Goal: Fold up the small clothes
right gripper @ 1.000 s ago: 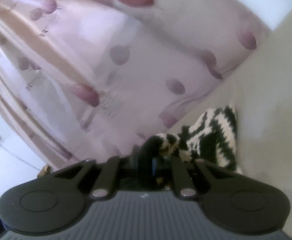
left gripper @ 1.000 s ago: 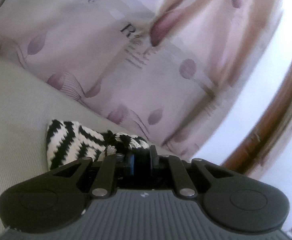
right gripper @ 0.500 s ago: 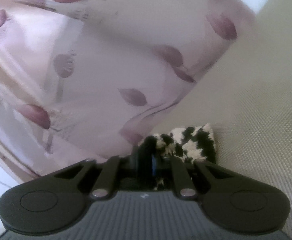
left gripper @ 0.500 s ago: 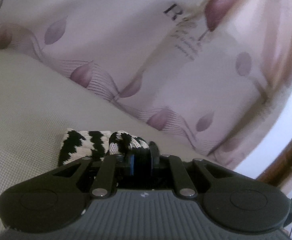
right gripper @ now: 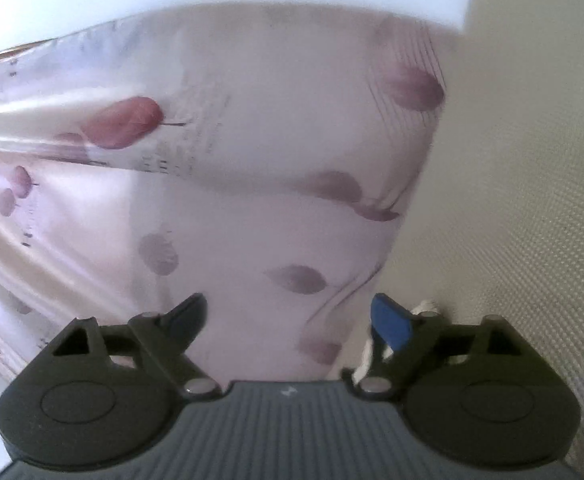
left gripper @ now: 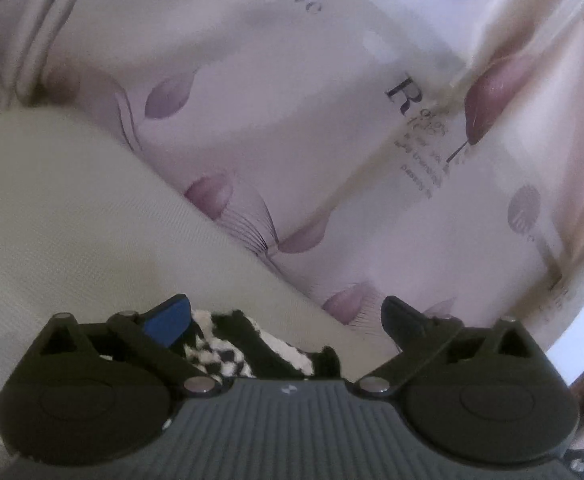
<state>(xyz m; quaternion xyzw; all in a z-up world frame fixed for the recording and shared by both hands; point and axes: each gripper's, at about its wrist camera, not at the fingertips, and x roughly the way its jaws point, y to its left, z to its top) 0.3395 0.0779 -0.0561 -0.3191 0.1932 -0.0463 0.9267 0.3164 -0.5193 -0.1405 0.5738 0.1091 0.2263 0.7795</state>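
Note:
A small black-and-white knitted garment (left gripper: 251, 348) lies on the beige cushion (left gripper: 71, 220), low in the left wrist view. My left gripper (left gripper: 287, 312) hangs just over it, its jaws opening wide; the knit lies under the gap, free of the pads. In the right wrist view my right gripper (right gripper: 287, 312) also has its jaws opening, with nothing between them. Only a white scrap of the knit (right gripper: 366, 356) shows there, behind the right-hand blue fingertip (right gripper: 390, 322).
A pale pink curtain with purple leaf prints and lettering (left gripper: 332, 120) hangs close behind the cushion and fills most of both views (right gripper: 251, 180). The beige textured cushion (right gripper: 512, 200) runs up the right side of the right wrist view.
Both grippers were shut on the knitted garment and now stand wide apart, having let it go. Both hands came down and the garment now lies on the cushion.

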